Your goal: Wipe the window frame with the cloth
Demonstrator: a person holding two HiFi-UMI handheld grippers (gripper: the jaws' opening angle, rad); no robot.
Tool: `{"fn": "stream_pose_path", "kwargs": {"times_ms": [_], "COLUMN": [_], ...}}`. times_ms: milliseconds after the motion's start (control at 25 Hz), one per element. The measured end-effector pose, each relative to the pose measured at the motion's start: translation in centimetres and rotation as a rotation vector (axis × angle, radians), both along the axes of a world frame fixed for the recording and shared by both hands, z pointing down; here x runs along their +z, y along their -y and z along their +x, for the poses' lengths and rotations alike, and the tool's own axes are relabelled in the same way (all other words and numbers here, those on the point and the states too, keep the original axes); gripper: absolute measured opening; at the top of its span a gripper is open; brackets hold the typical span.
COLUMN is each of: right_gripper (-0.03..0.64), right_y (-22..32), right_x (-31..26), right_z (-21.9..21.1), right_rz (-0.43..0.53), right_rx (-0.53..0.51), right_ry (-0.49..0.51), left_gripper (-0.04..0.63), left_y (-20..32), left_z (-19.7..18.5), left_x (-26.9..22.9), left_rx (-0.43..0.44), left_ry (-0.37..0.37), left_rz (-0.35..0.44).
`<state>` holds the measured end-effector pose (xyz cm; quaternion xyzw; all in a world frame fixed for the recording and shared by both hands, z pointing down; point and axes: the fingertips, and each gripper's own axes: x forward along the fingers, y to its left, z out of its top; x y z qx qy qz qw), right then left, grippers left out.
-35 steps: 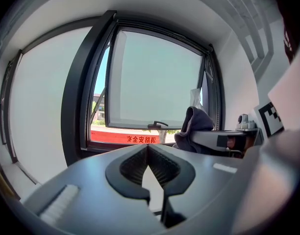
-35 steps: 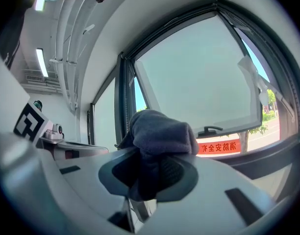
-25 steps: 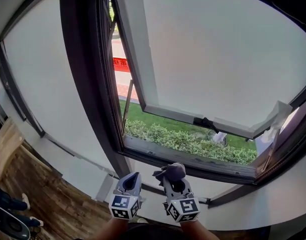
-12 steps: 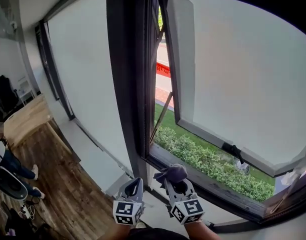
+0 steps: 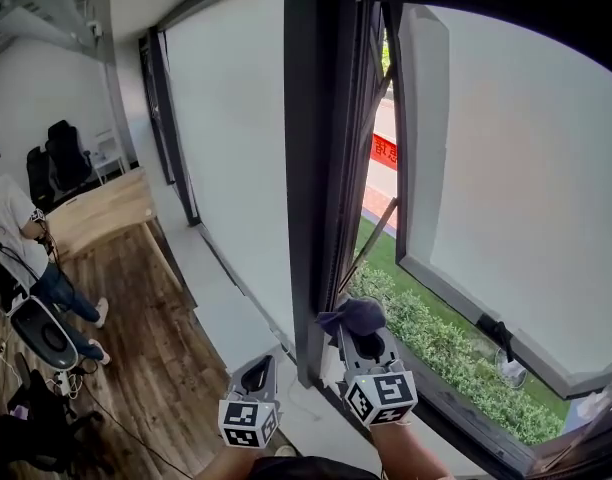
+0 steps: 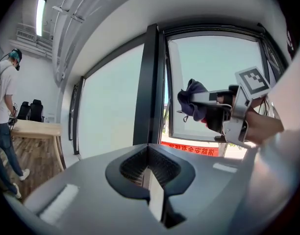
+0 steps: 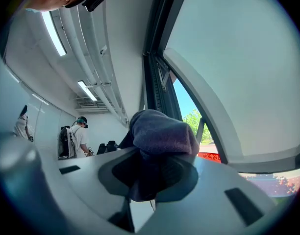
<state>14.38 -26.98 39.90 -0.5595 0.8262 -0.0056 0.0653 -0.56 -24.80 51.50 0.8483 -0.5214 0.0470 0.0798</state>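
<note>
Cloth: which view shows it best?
The right gripper view: the cloth fills the centre, bunched in the right claw. The head view shows it small from above; the left gripper view shows it side-on, farther off.

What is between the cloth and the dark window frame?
Nothing but air. In the left gripper view, the cloth in the right gripper hangs just beside the dark window frame, with a bare gap between.

Head view downward, gripper views forward; all share window frame [image 5: 306, 168]
</note>
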Motion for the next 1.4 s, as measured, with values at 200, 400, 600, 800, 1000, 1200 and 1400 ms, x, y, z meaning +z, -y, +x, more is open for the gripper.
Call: {"fn": "stream_pose_path", "kwargs": {"times_ms": [200, 400, 600, 800, 1000, 1200, 1400], "right_gripper": [0.08, 0.08, 0.077, 0.077, 0.077, 0.075, 0.075], "right_y": [2.5, 4.7, 6.4, 7.5, 7.7, 7.9, 9.2], "right_x": [-5.1, -11.3, -16.6, -22.7, -28.3, -32.7, -34.9], "right_z": [-0.1, 0.8, 1.3, 2.1, 2.8, 2.8, 2.4], "right_rz": [0.101, 0.249, 0.358, 0.422, 0.497, 0.543, 0.556], "right_rx": [0.007, 0.011, 0.009, 0.016, 0.032, 0.029, 0.055], "right_ry": [-0.036, -0.067, -0.12, -0.11, -0.148, -0.137, -0.131], "left_gripper": [0.006, 0.006, 0.006, 0.006, 0.006, 0.006, 0.006], "left_y": [-0.4, -0.3, -0.2, -0.5, -0.2, 0.2, 0.8], "left_z": [-1.1, -2.3, -3.6, -4.2, -4.2, -4.9, -5.7], "left_x": [0.1, 0.1, 0.5, 1.2, 1.4, 1.1, 0.5], "left_rx": [-0.03, -0.058, -0.074, -0.072, -0.06, -0.06, -0.074], "left_ry": [0.003, -0.002, -0.011, -0.019, -0.019, -0.027, -0.039], "left_rz": [0.006, 0.01, 0.003, -0.014, -0.018, -0.004, 0.014]}}
